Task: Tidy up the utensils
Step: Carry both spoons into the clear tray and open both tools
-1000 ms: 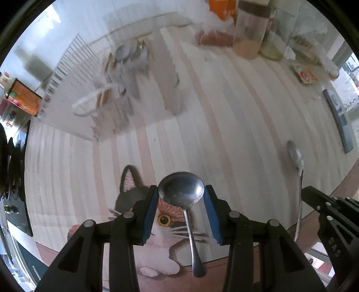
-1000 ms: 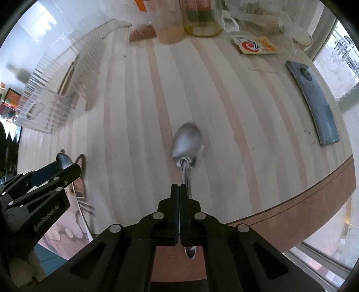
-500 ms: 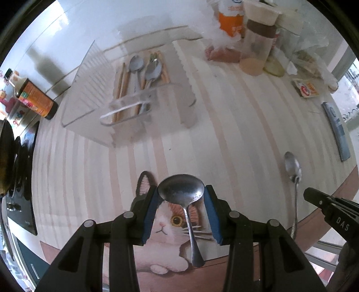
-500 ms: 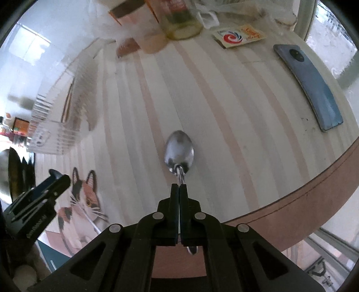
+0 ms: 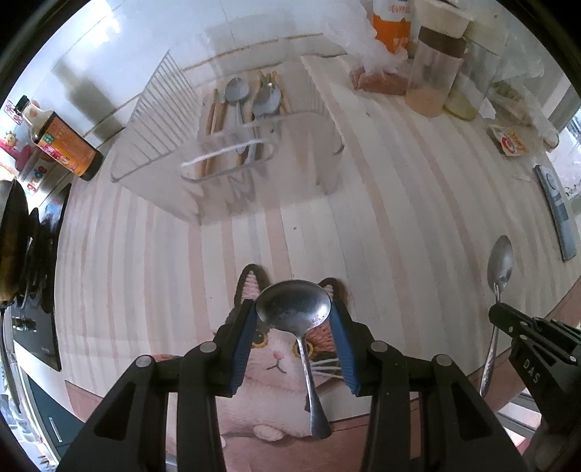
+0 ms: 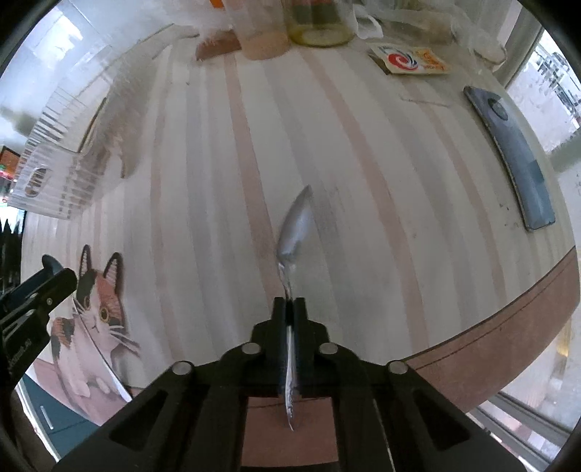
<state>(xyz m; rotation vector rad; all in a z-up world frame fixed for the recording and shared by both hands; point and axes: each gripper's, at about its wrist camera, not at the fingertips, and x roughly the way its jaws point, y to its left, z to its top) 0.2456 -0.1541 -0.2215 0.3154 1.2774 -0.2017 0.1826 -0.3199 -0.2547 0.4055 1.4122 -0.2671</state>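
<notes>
- A large round-bowled spoon (image 5: 293,311) is clamped by its bowl between the blue pads (image 5: 242,345) of the left gripper (image 5: 293,326); its handle hangs back toward the camera, above a cat picture (image 5: 279,357) printed on the striped tablecloth (image 5: 399,203) near the table's near edge.
- A second, slimmer spoon (image 6: 296,227) is pinched by its handle in the right gripper (image 6: 289,308), whose jaws are clenched nearly together on the thin metal. Its bowl is turned on edge and blurred, pointing away over the stripes, and the end of the handle sticks out behind the pads, over the brown near edge of the table.
- From the left wrist view the same slim spoon (image 5: 499,265) shows at the right, bowl up, with the right gripper (image 5: 499,316) holding it partway down the handle.
- Toward the far side of the table stands a clear plastic utensil box (image 5: 232,170) with ribbed walls. Inside lie two grey spoons (image 5: 250,100) and several wooden chopsticks (image 5: 212,119).
- A dark sauce bottle (image 5: 60,145) stands to the left of the box, near the table's left edge.
- At the far right corner are clear jars (image 5: 434,80), an orange-labelled bottle (image 5: 394,25) and a small printed packet (image 6: 412,61).
- A dark flat phone-like slab (image 6: 512,156) lies along the right edge.
</notes>
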